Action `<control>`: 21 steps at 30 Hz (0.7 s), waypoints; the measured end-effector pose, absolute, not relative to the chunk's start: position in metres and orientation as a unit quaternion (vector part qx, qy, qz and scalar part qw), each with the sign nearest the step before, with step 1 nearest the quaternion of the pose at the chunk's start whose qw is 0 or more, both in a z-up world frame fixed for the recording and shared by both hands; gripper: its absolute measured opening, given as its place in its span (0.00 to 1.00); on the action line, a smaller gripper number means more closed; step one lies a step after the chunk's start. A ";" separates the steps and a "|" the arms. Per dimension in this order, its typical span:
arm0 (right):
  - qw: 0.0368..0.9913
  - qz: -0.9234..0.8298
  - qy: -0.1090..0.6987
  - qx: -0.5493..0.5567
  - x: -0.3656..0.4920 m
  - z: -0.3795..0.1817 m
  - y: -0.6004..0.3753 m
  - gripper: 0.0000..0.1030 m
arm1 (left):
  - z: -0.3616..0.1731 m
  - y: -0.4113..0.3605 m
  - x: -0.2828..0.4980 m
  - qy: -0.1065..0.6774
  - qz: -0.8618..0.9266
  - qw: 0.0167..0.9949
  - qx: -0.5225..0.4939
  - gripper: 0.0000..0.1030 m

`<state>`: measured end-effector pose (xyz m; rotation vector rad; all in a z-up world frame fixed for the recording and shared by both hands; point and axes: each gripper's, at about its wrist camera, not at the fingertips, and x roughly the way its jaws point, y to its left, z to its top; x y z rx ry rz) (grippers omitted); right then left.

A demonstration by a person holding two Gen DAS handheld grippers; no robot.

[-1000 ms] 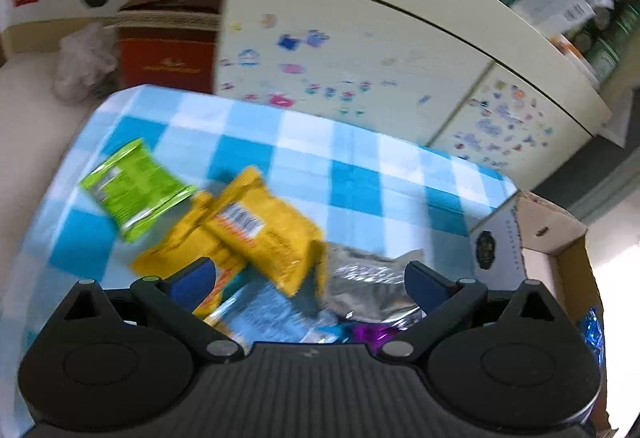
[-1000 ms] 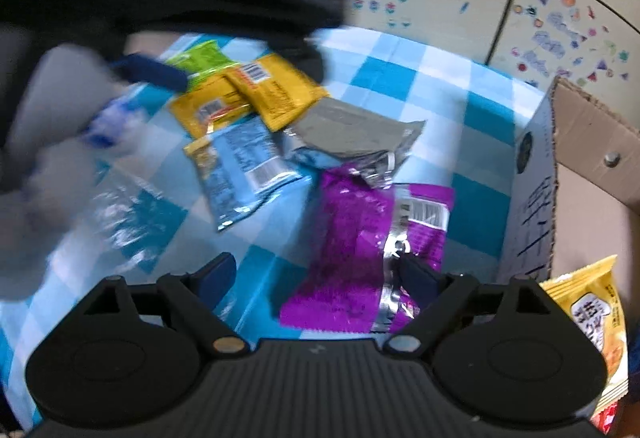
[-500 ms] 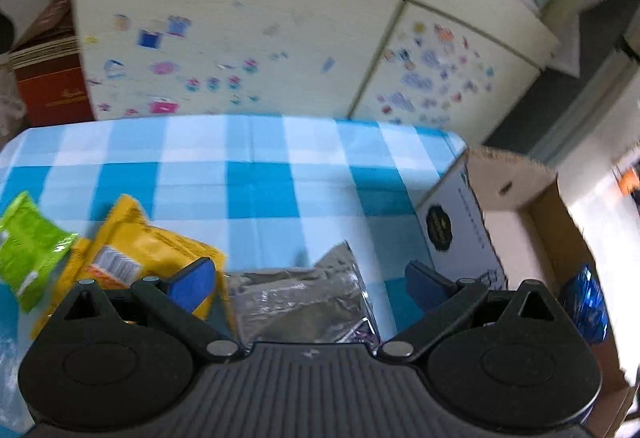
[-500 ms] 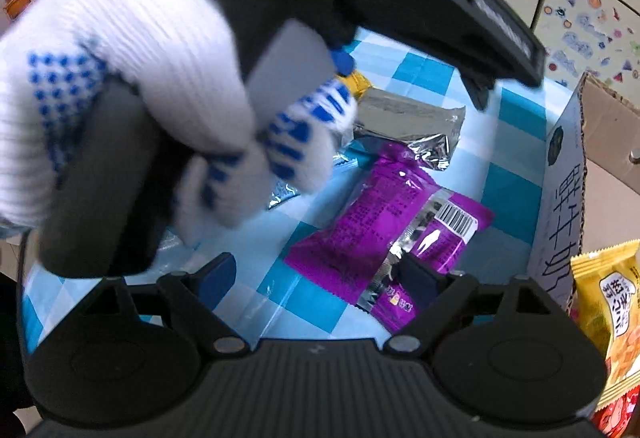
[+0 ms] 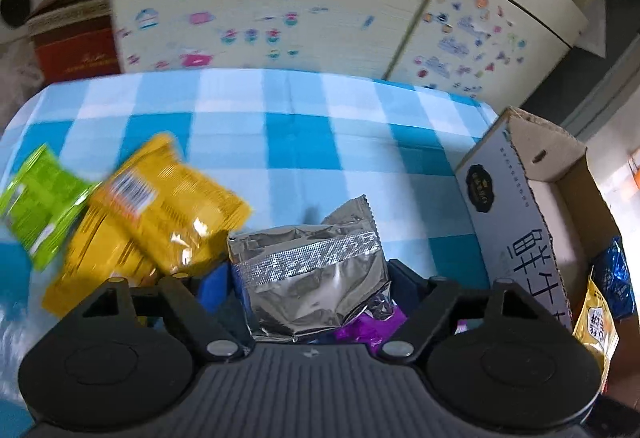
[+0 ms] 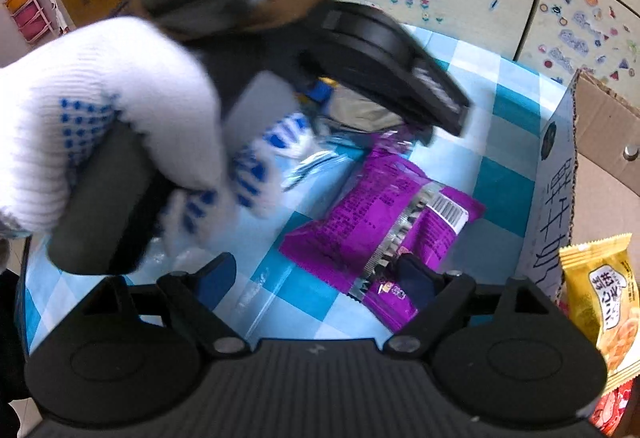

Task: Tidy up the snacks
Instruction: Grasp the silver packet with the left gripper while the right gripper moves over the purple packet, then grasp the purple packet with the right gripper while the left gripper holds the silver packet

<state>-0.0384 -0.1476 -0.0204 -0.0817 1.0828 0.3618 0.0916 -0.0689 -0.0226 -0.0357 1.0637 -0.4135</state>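
Fingers of my left gripper (image 5: 308, 282) have just been closing around the silver packet (image 5: 316, 270), while my right gripper (image 6: 316, 278) hangs released over the purple packet (image 6: 376, 214).

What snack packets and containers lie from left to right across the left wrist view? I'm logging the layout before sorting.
green packet → yellow packet → silver foil packet → cardboard box → blue packet inside the box.

Both wrist cameras look steeply down past their gripper fingers, close over the checked counter (image 5: 296, 126), sharing the silver packet (image 5: 312, 270) and carton (image 5: 516, 230).
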 end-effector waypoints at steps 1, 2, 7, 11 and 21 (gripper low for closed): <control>0.841 0.168 0.513 -0.035 -0.039 -0.020 -0.151 0.85 | -0.023 -0.065 0.091 0.506 -0.188 0.841 -0.023 0.81; 0.841 0.165 0.514 -0.032 -0.038 -0.019 -0.153 0.85 | -0.023 -0.060 0.090 0.509 -0.180 0.841 -0.025 0.81; 0.848 0.136 0.512 -0.003 -0.033 -0.017 -0.165 0.85 | -0.015 -0.039 0.077 0.518 -0.152 0.841 -0.034 0.81; 0.851 0.116 0.513 0.010 -0.027 -0.020 -0.164 0.85 | 0.000 -0.025 0.063 0.510 -0.143 0.847 -0.038 0.81; 0.866 0.062 0.496 -0.012 -0.021 -0.025 -0.156 0.87 | 0.031 0.012 0.025 0.492 -0.125 0.857 -0.084 0.81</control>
